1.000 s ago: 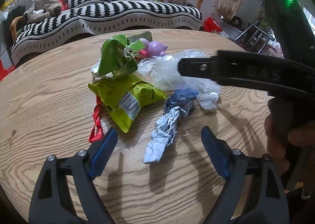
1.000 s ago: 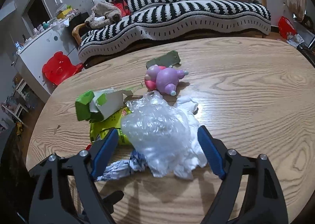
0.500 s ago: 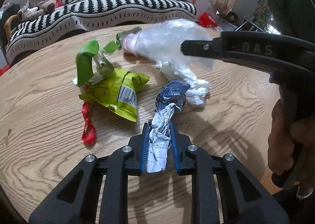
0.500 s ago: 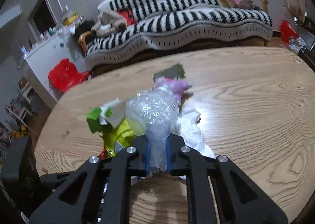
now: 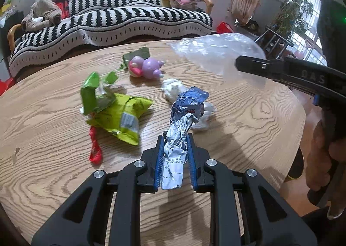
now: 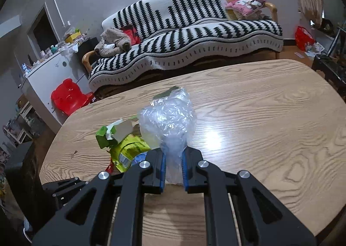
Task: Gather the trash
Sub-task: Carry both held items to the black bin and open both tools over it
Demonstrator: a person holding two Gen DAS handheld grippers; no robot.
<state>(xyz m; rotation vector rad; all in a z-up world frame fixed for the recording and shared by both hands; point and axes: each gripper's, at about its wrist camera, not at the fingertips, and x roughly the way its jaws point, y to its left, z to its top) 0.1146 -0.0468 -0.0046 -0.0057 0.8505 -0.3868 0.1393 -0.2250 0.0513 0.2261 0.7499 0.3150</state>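
My left gripper (image 5: 175,138) is shut on a crumpled blue and white wrapper (image 5: 183,120) and holds it above the wooden table (image 5: 43,116). My right gripper (image 6: 173,151) is shut on a clear plastic bag (image 6: 167,118), lifted off the table; the bag also shows in the left wrist view (image 5: 218,53) at the upper right. On the table lie a yellow-green snack bag (image 5: 121,116), a torn green carton (image 5: 93,92), a red strip (image 5: 95,148) and white crumpled tissue (image 5: 173,88).
A purple and pink toy (image 5: 144,69) and a dark green scrap (image 5: 137,54) lie at the table's far side. A striped sofa (image 5: 112,19) stands behind the table. A red plastic chair (image 6: 69,97) stands to the left. The table's right edge (image 5: 302,120) is close.
Both grippers closed, the left on the blue and white wrapper and the right on the clear bag. Both then lifted their trash off the table; the bag moved up and right.
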